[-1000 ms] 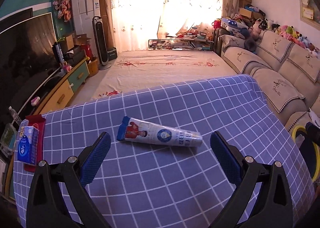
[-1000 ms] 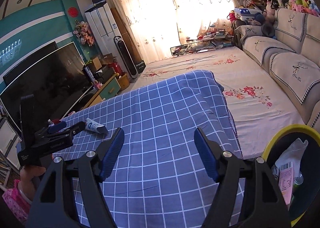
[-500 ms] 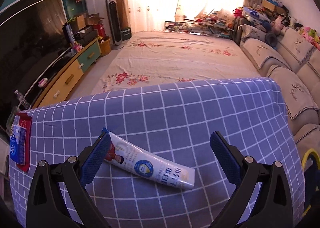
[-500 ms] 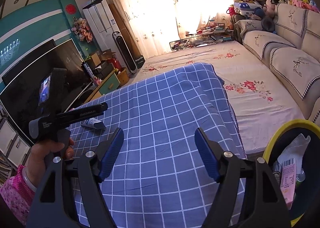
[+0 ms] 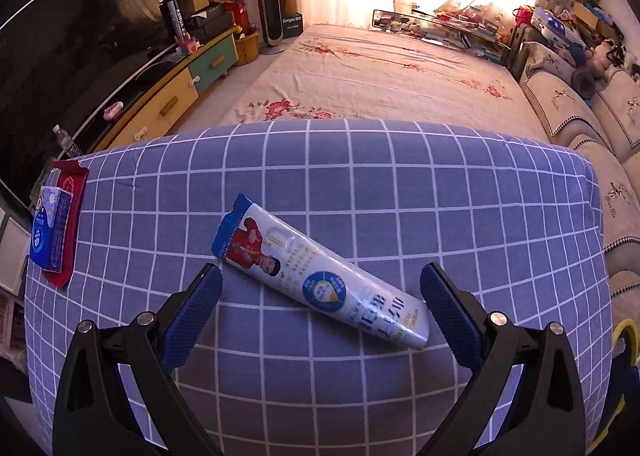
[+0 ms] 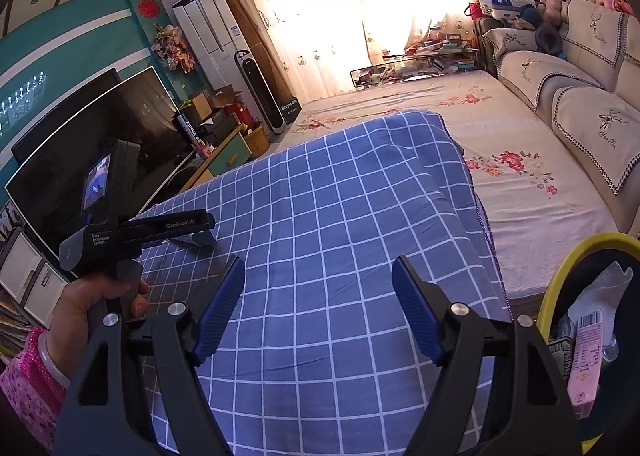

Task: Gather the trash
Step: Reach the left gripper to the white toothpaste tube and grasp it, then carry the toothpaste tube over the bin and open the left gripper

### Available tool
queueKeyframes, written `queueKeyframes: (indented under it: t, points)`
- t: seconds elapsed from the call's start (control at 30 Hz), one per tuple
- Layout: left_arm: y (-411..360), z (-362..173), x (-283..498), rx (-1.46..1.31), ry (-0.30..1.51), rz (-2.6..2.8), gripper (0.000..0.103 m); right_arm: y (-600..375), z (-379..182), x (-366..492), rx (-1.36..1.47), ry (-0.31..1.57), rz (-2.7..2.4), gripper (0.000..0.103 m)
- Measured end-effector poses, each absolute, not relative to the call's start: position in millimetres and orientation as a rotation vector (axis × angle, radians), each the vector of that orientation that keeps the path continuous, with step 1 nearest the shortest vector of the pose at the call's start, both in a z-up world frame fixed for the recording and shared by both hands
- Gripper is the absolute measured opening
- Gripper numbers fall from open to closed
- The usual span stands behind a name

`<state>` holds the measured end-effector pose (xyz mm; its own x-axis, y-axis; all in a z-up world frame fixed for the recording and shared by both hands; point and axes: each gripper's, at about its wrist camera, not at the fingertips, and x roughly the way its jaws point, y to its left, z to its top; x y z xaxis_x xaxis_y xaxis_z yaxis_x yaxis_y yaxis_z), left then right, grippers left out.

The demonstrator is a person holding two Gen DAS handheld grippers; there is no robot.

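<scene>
Left gripper [image 5: 320,298] angled down over the toothpaste tube [image 5: 320,278], jaws spread wide and empty, 1 pad at each side of the tube, ready to close across its width. Tube flat and diagonal on the checked blue cloth [image 5: 440,195] of the counter, crimped end toward the far left, untouched so far. Right gripper [image 6: 318,314] parked above bare cloth, jaws wide, nothing between them, apparently kept clear of the reach. Yellow-rimmed bin [image 6: 560,280] waiting beside the counter's right edge, already holding wrappers, a likely drop point.
</scene>
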<state>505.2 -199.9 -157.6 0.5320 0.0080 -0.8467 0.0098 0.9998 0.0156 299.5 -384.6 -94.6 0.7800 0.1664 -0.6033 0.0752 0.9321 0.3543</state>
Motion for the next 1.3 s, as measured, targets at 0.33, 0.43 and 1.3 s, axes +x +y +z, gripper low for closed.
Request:
queueKeyframes:
  t: [0.33, 0.43, 1.3]
  points:
    - [-180, -170, 508, -0.036, 1.079, -0.017, 0.068, -383, -98, 302, 0.372, 0.698, 0.064, 0.072]
    - [-173, -167, 507, -0.039, 1.084, -0.04, 0.049, -382, -99, 303, 0.374, 0.703, 0.068, 0.072]
    - [-245, -61, 292, 0.117, 0.851, -0.499, 0.016, -451, -32, 177, 0.31, 0.445, -0.132, 0.075]
